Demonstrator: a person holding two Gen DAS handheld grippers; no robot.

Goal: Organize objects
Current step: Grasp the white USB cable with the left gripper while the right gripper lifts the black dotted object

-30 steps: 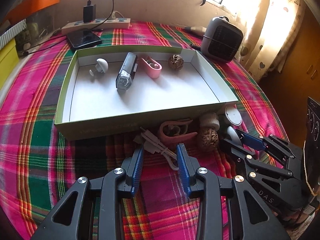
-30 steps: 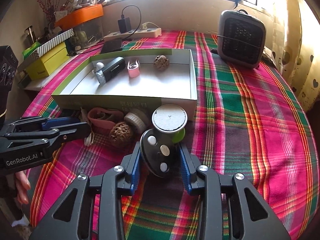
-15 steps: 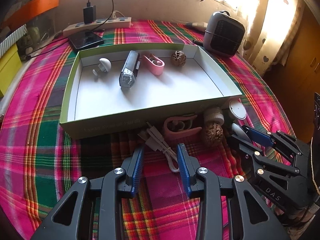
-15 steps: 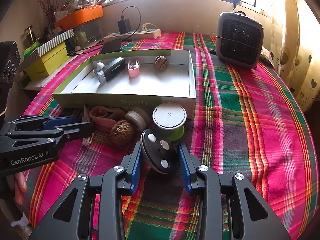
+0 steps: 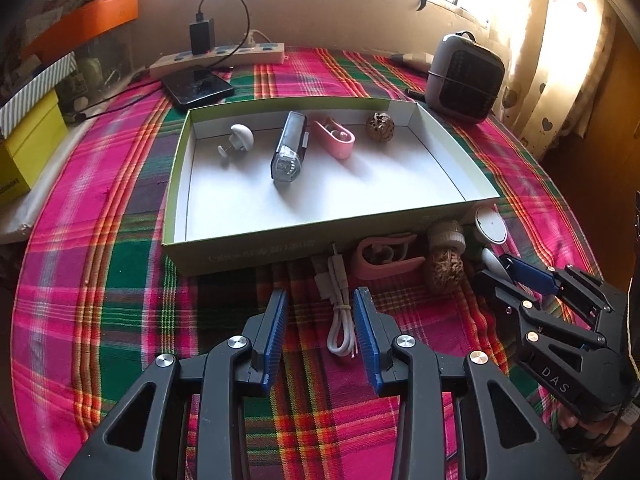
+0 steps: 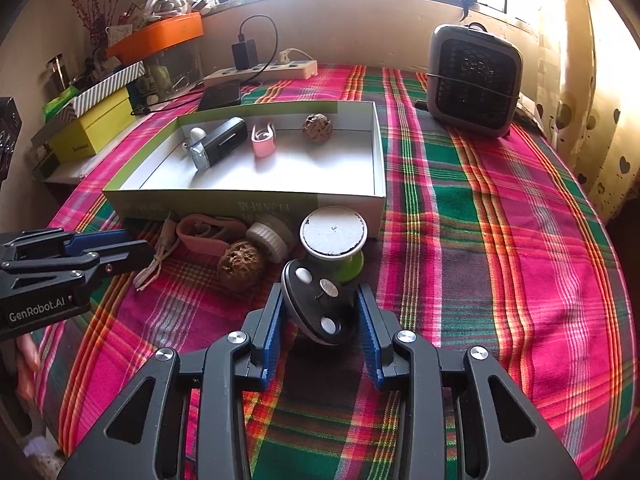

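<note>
My right gripper point(image 6: 320, 292) is shut on a round black device point(image 6: 320, 308) with pale buttons, just in front of a green spool point(image 6: 334, 236). My left gripper point(image 5: 321, 298) stands open, and a coiled white cable point(image 5: 338, 316) lies on the cloth between its fingers, untouched. A pink clip point(image 5: 384, 258), a walnut point(image 5: 444, 274) and a ribbed white cap point(image 5: 446, 236) sit along the front wall of a shallow green box point(image 5: 240, 248). Inside the box are a white knob point(image 5: 240, 138), a black light point(image 5: 290, 152), another pink clip point(image 5: 336, 138) and a second walnut point(image 5: 380, 124).
A grey heater point(image 5: 464, 76) stands at the back right of the plaid cloth. Behind the box lie a black slab point(image 5: 198, 88) and a power strip point(image 5: 224, 58) with a charger. Yellow boxes point(image 5: 24, 148) line the left side, and open cloth lies right of the box.
The left wrist view has tilted up a little, and the white cable now lies more squarely between the left fingers. The right gripper has kept still with the black device in it.
</note>
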